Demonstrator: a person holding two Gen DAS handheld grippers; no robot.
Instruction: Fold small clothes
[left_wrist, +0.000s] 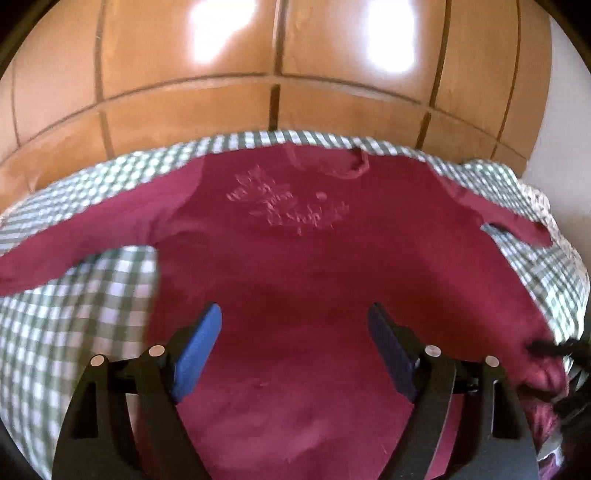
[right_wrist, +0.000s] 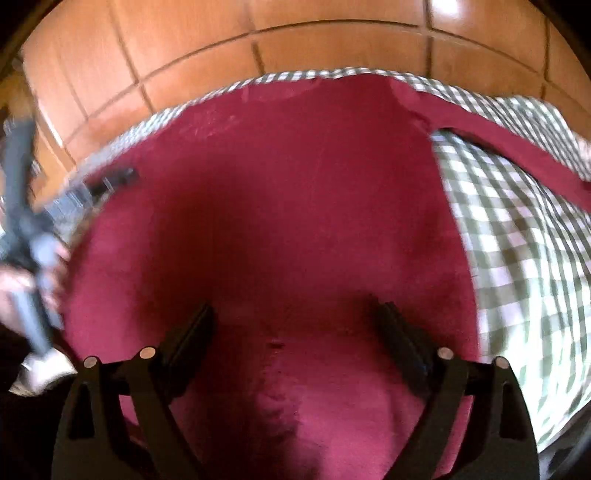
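Note:
A dark red long-sleeved shirt lies spread flat on a green-and-white checked cloth, neckline at the far side, a pale print on its chest. Its sleeves reach out to both sides. My left gripper hovers over the shirt's lower body with its blue pads wide apart and nothing between them. In the right wrist view the same shirt fills the middle. My right gripper is open above it, its jaws empty. At that view's left edge the left gripper shows blurred, held by a hand.
The checked cloth covers the surface and ends at a far edge. Beyond it stands a glossy wooden wardrobe with panelled doors. A white wall shows at the right.

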